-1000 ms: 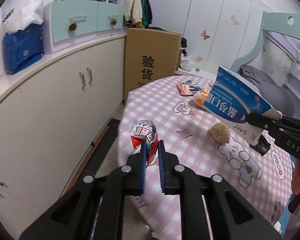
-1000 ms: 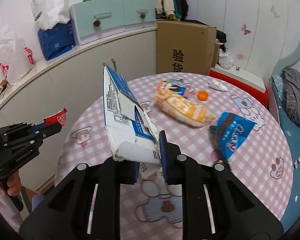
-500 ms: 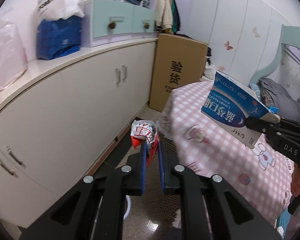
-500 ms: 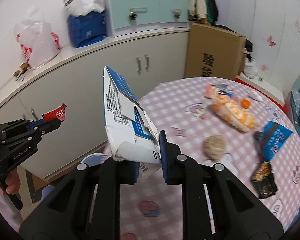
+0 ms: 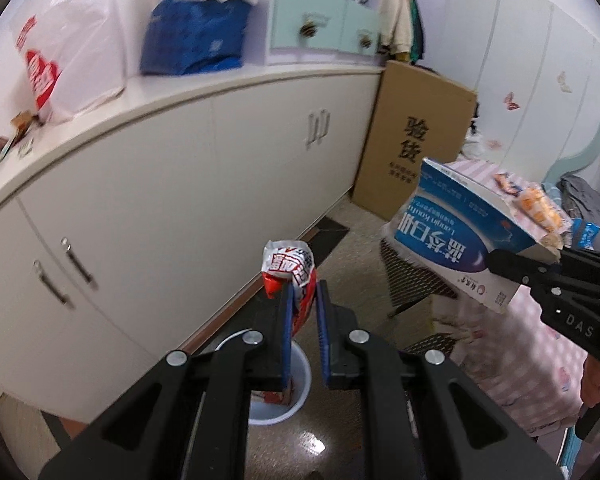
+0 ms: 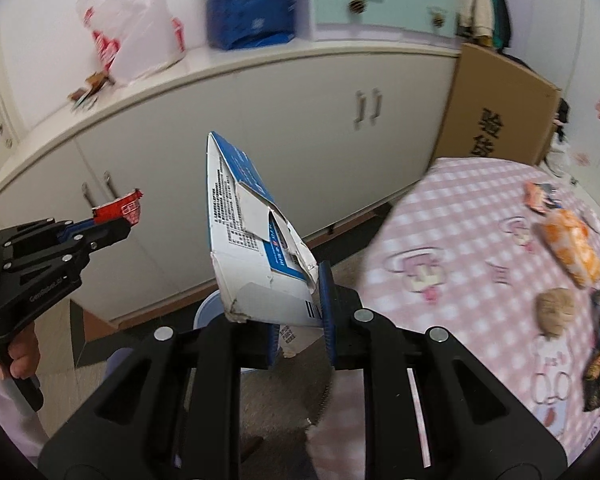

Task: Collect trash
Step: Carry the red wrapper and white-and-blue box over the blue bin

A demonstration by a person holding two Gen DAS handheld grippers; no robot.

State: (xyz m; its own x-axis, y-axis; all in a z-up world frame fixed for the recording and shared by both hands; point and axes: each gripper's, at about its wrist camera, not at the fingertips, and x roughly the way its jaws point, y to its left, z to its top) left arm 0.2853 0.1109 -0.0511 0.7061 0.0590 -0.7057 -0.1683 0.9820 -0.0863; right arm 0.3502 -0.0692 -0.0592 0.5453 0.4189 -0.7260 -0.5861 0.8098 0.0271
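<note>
My left gripper (image 5: 303, 292) is shut on a crumpled red and white wrapper (image 5: 290, 268), which hangs over a small white bin (image 5: 302, 376) on the floor. In the right wrist view the same gripper (image 6: 118, 226) shows at the left with the wrapper (image 6: 120, 210) in it. My right gripper (image 6: 300, 300) is shut on a torn blue and white cardboard box (image 6: 252, 248), held beside the table's edge above the bin (image 6: 208, 312). The box (image 5: 460, 240) and right gripper (image 5: 504, 260) also show at the right of the left wrist view.
The round table with a pink checked cloth (image 6: 460, 220) carries an orange packet (image 6: 572, 248), a brown ball (image 6: 556, 308) and a dark wrapper (image 6: 598, 376). White cabinets (image 5: 180, 184) run along the wall, with plastic bags (image 5: 72, 48) on top. A tall cardboard carton (image 5: 416, 140) stands behind.
Both grippers have swung away from the table towards the cabinets, each still holding its trash. The floor and the white bin have come into view below them.
</note>
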